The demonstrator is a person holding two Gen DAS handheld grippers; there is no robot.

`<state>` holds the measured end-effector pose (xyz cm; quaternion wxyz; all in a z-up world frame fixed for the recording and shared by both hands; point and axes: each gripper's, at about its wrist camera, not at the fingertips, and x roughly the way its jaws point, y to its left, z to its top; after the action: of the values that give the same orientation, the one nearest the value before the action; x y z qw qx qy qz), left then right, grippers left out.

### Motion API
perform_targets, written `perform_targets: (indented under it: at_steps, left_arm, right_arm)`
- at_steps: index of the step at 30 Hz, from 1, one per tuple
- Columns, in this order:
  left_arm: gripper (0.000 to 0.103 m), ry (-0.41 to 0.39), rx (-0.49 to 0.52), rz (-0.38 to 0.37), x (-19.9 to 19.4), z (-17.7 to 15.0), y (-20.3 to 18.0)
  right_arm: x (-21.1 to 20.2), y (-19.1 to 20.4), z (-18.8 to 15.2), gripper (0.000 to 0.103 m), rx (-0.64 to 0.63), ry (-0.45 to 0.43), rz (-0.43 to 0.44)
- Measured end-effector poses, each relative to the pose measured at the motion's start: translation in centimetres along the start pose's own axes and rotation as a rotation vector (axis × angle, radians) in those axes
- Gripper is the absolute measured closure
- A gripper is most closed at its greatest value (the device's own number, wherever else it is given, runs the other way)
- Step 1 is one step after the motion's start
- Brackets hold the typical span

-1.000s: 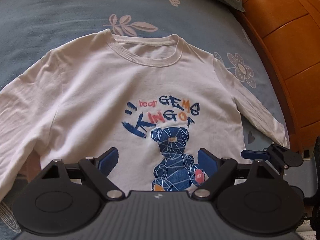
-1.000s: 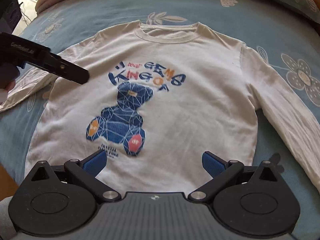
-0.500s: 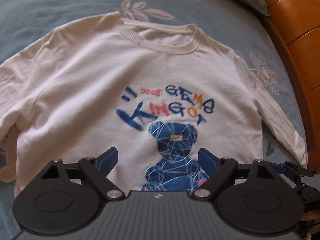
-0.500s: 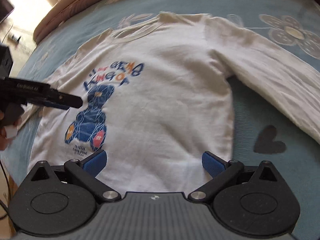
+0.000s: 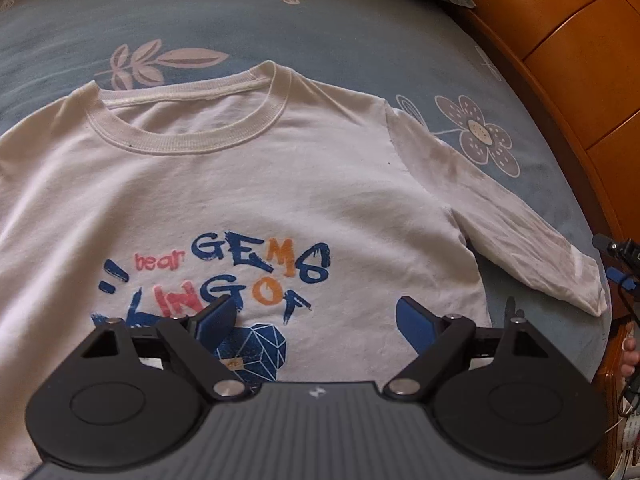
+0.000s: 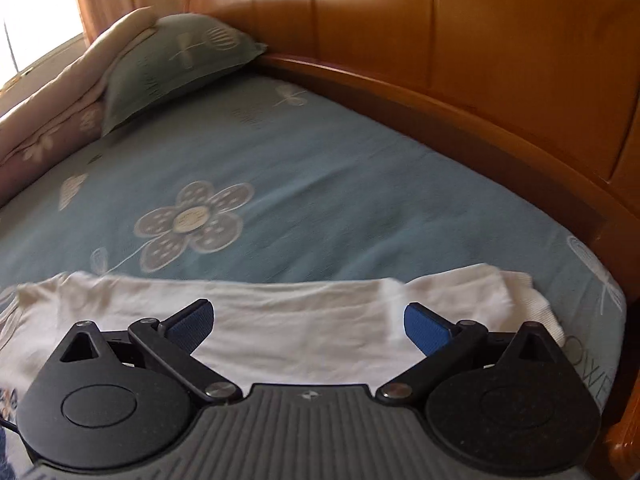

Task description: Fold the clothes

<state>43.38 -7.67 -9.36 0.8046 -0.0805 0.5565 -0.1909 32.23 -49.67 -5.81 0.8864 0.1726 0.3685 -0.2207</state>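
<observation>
Hovering left gripper (image 5: 316,316) over white bear-print long-sleeve shirt (image 5: 248,184), fingers spread, empty | shirt flat, face-up on bedsheet (image 5: 320,28) | right gripper (image 6: 308,320) released over sleeve (image 6: 280,312), likely lining up a grab.

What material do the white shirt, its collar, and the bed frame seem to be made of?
White shirt: soft knit fabric, probably cotton, matte; it wrinkles and lies limp.
Collar: ribbed knit band, with fine ridges visible.
Bed frame: wood or wood veneer, orange-brown and glossy; it reflects light, so likely varnished.
</observation>
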Motion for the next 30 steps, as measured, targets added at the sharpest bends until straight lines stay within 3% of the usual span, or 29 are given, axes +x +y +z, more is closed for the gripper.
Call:
perform_targets:
  at_steps: [2,11,16,19,23,26,28,30]
  left_arm:
    - [0.016,0.001,0.025,0.015,0.5,-0.2,-0.3]
    - [0.015,0.026,0.051,0.033,1.1,0.2,-0.7]
    - [0.015,0.007,0.032,0.031,0.6,0.2,-0.8]
    - [0.015,-0.012,0.05,0.038,0.2,0.0,-1.2]
    - [0.015,0.012,0.091,0.049,0.6,-0.7,-1.4]
    - [0.015,0.021,0.138,0.055,0.8,-1.3,-1.4]
    - [0.015,0.03,0.19,0.056,1.0,-1.5,-1.6]
    - [0.015,0.033,0.215,0.058,1.0,-1.6,-1.8]
  right_arm:
    - [1.8,-2.0,0.4,0.0,0.046,0.003,-0.029]
    - [8.9,-6.3,1.4,0.0,-0.035,-0.003,-0.085]
    - [6.5,-5.5,2.5,0.0,-0.063,0.01,-0.099]
    - [4.2,-3.5,1.5,0.0,-0.085,0.025,-0.052]
    - [4.2,-0.3,-1.4,0.0,-0.147,0.073,-0.016]
    - [4.9,-0.5,-3.0,0.0,-0.193,0.09,-0.083]
    - [5.0,-2.5,-2.9,0.0,-0.144,0.059,-0.099]
    - [4.9,-3.7,-1.9,0.0,-0.112,0.06,-0.176]
